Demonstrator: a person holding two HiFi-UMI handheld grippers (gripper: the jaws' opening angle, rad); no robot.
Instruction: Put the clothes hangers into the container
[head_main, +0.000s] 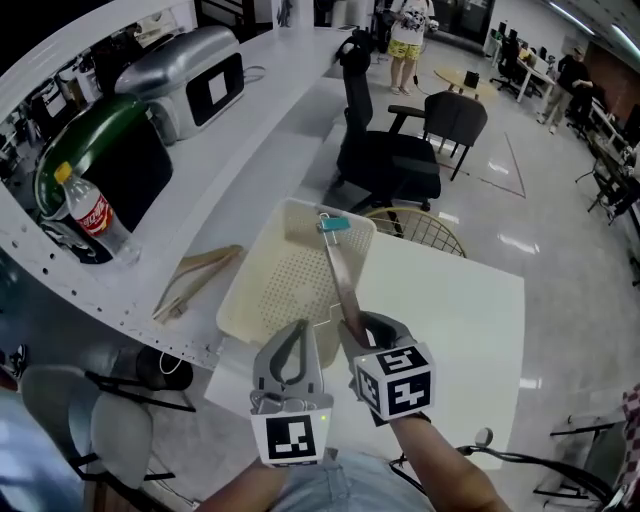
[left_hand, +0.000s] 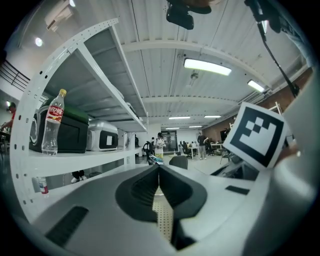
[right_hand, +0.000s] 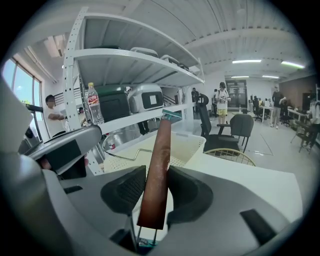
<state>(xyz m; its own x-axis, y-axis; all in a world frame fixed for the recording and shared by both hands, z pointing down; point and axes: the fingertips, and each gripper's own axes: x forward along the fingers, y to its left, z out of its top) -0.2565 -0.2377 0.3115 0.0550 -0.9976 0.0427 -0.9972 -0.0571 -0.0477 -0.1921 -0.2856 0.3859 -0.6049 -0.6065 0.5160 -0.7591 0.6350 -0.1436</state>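
A clothes hanger (head_main: 340, 275) with a brown wooden bar and teal clips slants over the cream perforated container (head_main: 262, 300) on the white table. My right gripper (head_main: 362, 328) is shut on the bar's near end. In the right gripper view the bar (right_hand: 156, 165) stands pinched between both pads, and its wire hook (right_hand: 124, 152) curves out to the left above the container (right_hand: 187, 145). My left gripper (head_main: 298, 330) hovers at the container's near rim, shut with nothing in it. In the left gripper view its tips (left_hand: 159, 169) meet.
More wooden hangers (head_main: 193, 282) lie on the white shelf left of the container. A cola bottle (head_main: 92, 215) and appliances stand further along it. A black office chair (head_main: 385, 160) and a wire chair (head_main: 425, 232) stand beyond the white table (head_main: 460, 320).
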